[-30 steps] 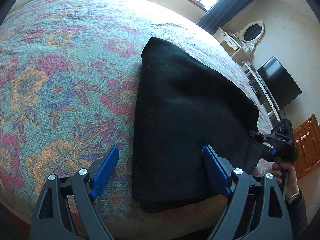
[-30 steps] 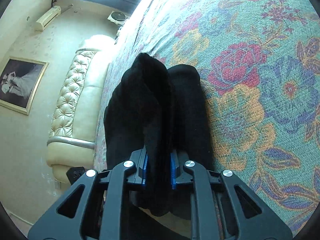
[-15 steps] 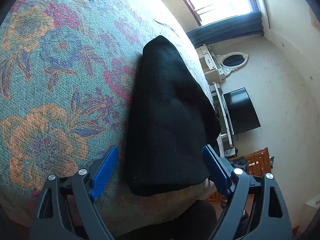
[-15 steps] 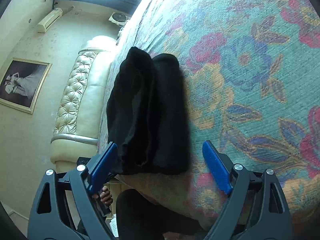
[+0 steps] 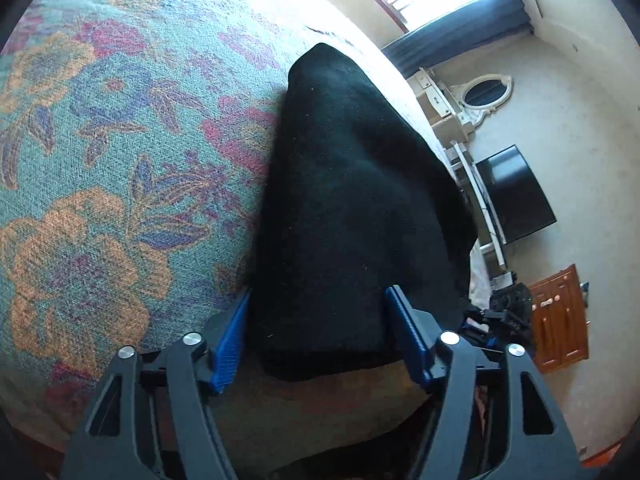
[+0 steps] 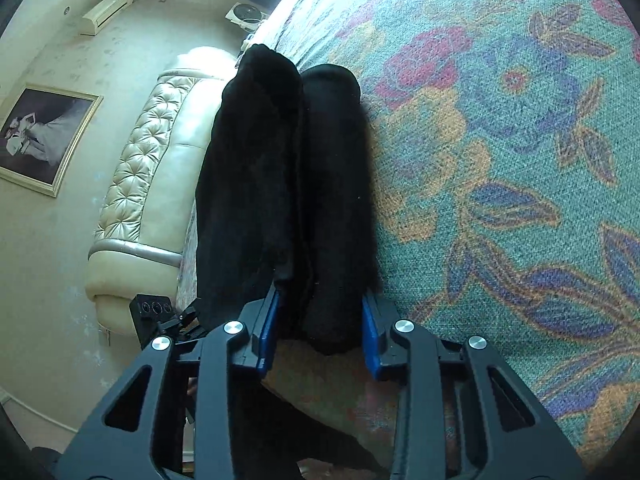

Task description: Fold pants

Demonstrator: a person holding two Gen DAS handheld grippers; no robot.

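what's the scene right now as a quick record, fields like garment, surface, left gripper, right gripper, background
garment: black pants, folded into a thick bundle
surface: floral bedspread, pants near its edge
left gripper: jaws just closing, blue pads against both sides of the bundle's near end
right gripper: jaws just closing, pads against the outer fold of the pants
background: window with dark curtain, black tv, cream tufted headboard, framed picture
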